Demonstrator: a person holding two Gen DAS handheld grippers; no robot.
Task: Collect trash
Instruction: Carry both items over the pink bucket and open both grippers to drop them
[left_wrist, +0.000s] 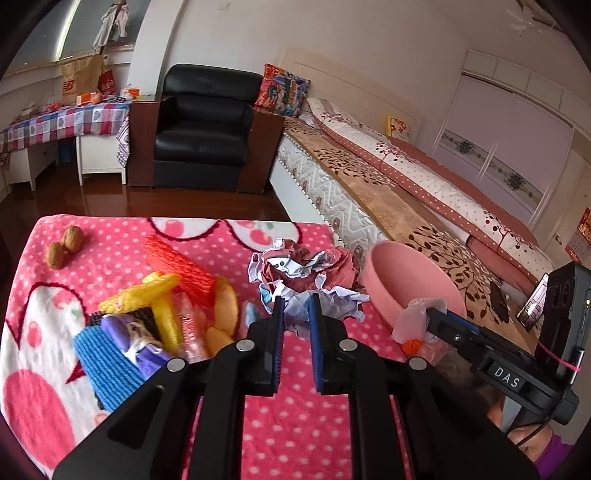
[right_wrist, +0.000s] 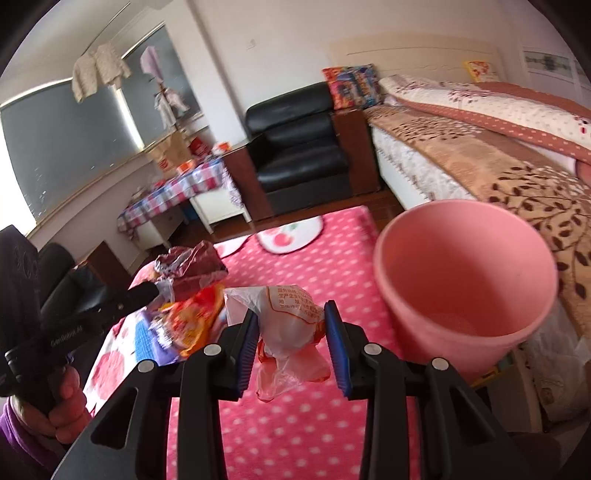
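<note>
Pinching the lower edge of a crumpled red-and-white wrapper (left_wrist: 303, 273) at frame centre, the left tool (left_wrist: 295, 310) sits left of the pink bin (left_wrist: 410, 284), while in the right wrist view the right tool (right_wrist: 290, 325) grips a plastic bag (right_wrist: 291, 332) lower centre, just left of that bin (right_wrist: 465, 280).

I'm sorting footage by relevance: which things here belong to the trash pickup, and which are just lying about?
Part of the job:
- pink bin
- clear plastic wrapper, held in the right tongs
- crumpled foil wrapper, at the left tongs

Just lying about:
- two walnuts
- black armchair
- bed
</note>
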